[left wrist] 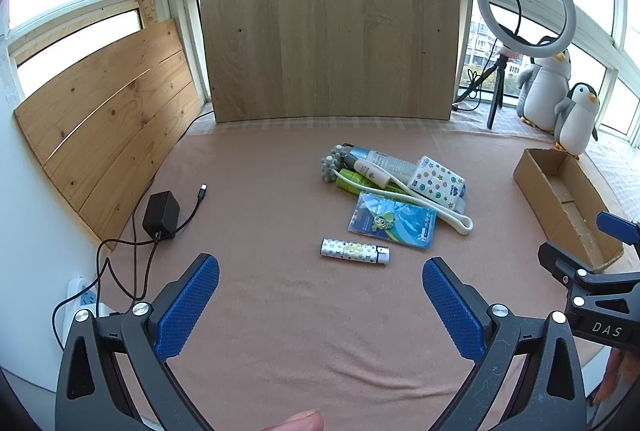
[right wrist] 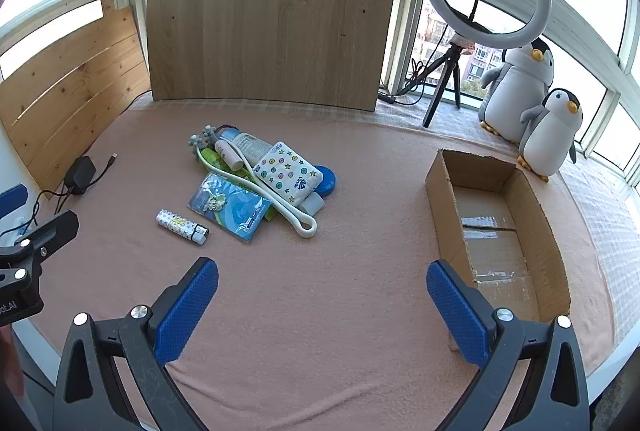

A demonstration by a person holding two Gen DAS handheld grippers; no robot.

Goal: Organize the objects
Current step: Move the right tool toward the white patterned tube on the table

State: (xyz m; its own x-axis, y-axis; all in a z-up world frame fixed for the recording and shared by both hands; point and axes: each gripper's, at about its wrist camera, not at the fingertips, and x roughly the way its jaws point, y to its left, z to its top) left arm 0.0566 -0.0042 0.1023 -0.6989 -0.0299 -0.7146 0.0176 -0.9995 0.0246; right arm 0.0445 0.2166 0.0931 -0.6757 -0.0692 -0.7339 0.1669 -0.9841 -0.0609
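Far left there's a black power adapter (left wrist: 161, 215) with its cable snaking off the edge of the pinkish cloth (left wrist: 280, 311), well apart from everything else. The left gripper (left wrist: 320, 305) hangs over bare cloth with its blue pads spread all the way, nothing between them.

Moving right, a patterned white lighter (left wrist: 354, 251) lies by itself on its side, just in front of the main pile. The pile itself: a blue card packet (left wrist: 394, 221) with a white looped cord (left wrist: 424, 201) draped across it, a spotted tissue pack (right wrist: 287, 173) leaning on top of a blue round tin (right wrist: 326, 179), plus a couple of tubes (right wrist: 244, 147) and a grey bobbly thing (left wrist: 332, 163) at the back, all touching.

The right gripper (right wrist: 322, 307) is also spread wide and holds nothing. Furthest right sits the open cardboard box (right wrist: 440, 187), well apart from the pile, with two plush penguins (right wrist: 532, 103) behind it.
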